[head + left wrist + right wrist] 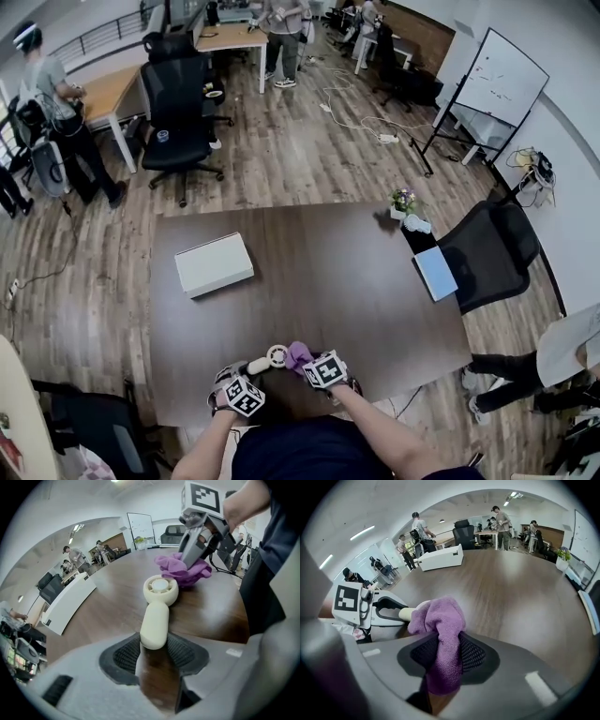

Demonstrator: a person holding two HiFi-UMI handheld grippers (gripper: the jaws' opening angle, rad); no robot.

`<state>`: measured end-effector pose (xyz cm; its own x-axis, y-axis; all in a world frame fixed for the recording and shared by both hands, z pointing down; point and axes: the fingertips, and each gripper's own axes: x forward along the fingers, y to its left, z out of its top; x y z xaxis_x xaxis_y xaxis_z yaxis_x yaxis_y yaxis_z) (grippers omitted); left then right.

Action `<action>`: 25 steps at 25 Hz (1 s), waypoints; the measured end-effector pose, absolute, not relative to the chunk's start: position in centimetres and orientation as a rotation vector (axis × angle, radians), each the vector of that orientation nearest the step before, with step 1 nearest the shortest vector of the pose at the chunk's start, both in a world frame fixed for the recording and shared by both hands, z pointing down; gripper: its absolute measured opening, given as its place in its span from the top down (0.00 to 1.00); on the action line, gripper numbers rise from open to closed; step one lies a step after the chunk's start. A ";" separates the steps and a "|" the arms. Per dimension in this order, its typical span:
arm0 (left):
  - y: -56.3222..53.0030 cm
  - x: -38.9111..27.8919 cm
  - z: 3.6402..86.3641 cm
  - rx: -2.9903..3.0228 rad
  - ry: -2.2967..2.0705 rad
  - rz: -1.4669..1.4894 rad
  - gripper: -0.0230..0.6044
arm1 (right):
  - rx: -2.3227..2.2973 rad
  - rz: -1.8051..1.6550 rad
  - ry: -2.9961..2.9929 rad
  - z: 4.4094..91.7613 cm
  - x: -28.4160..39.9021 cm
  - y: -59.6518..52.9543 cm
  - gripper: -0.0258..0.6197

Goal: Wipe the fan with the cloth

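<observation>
Head view: long dark brown wooden table (pixel 328 281), both grippers working right at its near edge, tight against the person's body. Ahead of them the top runs wide and bare; a flat white rectangular box (pixel 214 264) sits far left, a pale blue tablet-like slab (pixel 435 273) lies at the right edge, and a small potted plant (pixel 403 202) stands on the far right corner. A black mesh office chair (pixel 492 248) crowds the right side. A small cream plastic handheld fan (pixel 272 358) lies between the two grippers, well apart from the box. Left gripper view: the left gripper (pixel 154 651) has its ribbed black pads closed on the butt of the fan's thick rounded handle. The round head with its slotted guard and pale centre cap points away over the table. A crumpled purple terry cloth (pixel 183 569) is pressed on the head's far rim, with the right gripper (pixel 192 557) coming down on it from above. Table edge curves close on the right. Right gripper view: the right gripper's pads are clamped on a hanging fold of the cloth, which bunches over the fan head and hides it; only the handle shows. Open wood stretches beyond.
</observation>
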<state>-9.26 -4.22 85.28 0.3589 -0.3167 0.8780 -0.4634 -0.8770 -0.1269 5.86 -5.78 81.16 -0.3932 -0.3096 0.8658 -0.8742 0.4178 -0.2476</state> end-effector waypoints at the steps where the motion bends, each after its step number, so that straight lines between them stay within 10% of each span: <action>1: -4.1 -9.2 85.3 2.466 -0.721 1.519 0.68 | 1.002 0.939 -1.911 81.2 5.9 -5.4 0.75; 25: -5.7 0.8 83.3 2.580 -0.377 1.704 0.41 | 0.998 1.052 -1.904 82.4 7.9 0.6 0.75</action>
<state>0.81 -5.67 83.30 0.3723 -0.1863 0.9092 -0.2151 -0.9703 -0.1107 7.87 0.61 82.40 -0.4315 -0.2759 0.8589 -0.8740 0.3638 -0.3222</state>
